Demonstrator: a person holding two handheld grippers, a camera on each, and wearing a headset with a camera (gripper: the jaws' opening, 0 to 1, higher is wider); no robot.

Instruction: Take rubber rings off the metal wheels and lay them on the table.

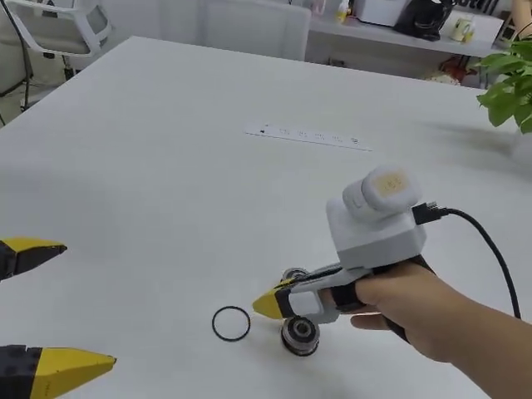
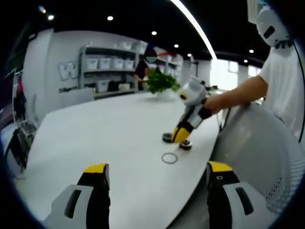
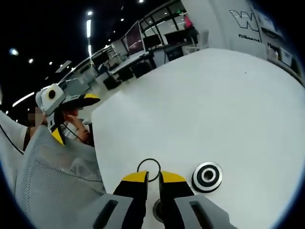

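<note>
One black rubber ring (image 1: 214,324) lies flat on the white worktop (image 1: 166,166), off the wheels; just beside it stands a metal wheel (image 1: 300,334), with a second wheel (image 1: 293,274) close behind. The right tongs (image 1: 270,305), held in a hand (image 1: 407,303), are drawn nearly together, a thin slit between the yellow tips, nothing seen gripped, tips just short of the ring; the left tongs (image 2: 157,168) gape wide, empty, well apart from the ring; a large "W" (image 2: 66,71) marks the far wall.
</note>
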